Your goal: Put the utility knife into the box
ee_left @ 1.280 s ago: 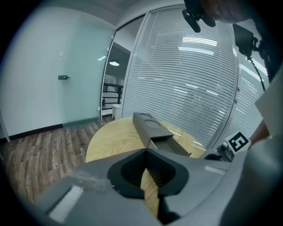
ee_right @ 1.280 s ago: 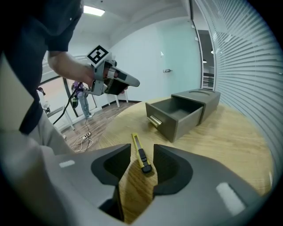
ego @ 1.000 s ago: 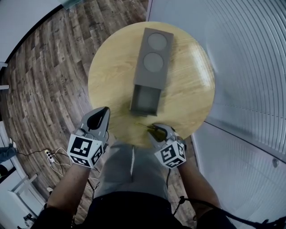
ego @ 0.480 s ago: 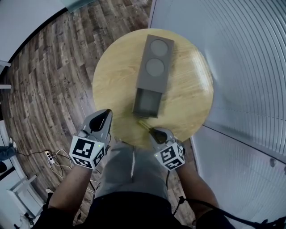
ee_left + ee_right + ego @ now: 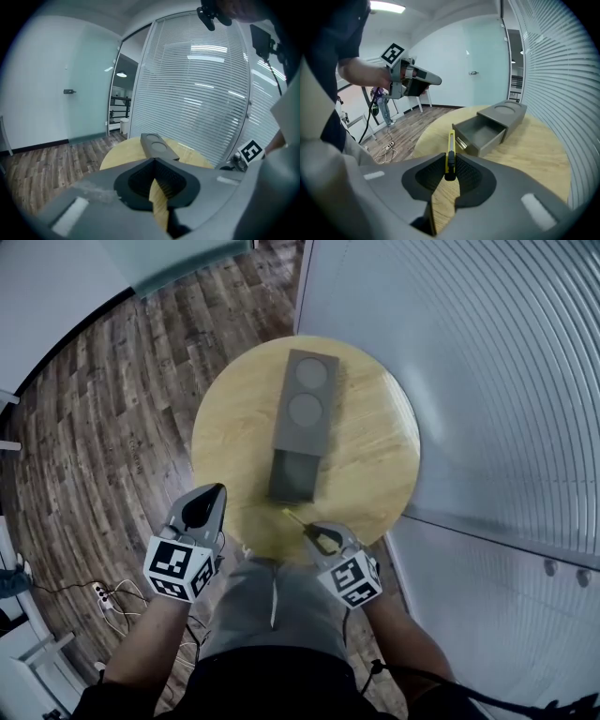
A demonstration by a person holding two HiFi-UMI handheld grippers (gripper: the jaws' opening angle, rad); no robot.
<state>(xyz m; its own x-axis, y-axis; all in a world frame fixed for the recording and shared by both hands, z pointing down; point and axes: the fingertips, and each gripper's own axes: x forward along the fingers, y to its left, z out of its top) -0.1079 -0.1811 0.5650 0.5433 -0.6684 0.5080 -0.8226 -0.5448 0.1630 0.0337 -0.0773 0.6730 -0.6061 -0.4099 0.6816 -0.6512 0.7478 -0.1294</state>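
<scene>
Your utility knife (image 5: 450, 146) is in your right gripper (image 5: 450, 162). Its jaws have just been closing and now pinch the knife's dark end between the pads. The yellow body runs straight out along the line of the jaws, so its long axis points away from you, toward the open drawer (image 5: 481, 131). From the head view, the knife (image 5: 292, 518) shows as a thin sliver angling up and left from the right gripper (image 5: 317, 536). It sits over the near edge of the table and stops short of the drawer's (image 5: 292, 474) front.

The drawer is pulled out toward you from a grey box (image 5: 304, 407) that has two round recesses in its top. The box lies lengthwise across the middle of the round wooden table (image 5: 375, 460).

Your left gripper (image 5: 202, 506) hangs off the table's left side, above the floor. Its jaws (image 5: 153, 161) are closed tip to tip with nothing between them.

Around the table is a dark wood-plank floor (image 5: 94, 409). A white power strip (image 5: 101, 564) with loose cables lies on it at your left. A wall of horizontal slatted blinds (image 5: 487, 381) curves along your right. From the right gripper view, a pale wall stands at the far side of the room, and a person (image 5: 384, 108) stands well back on the left.
</scene>
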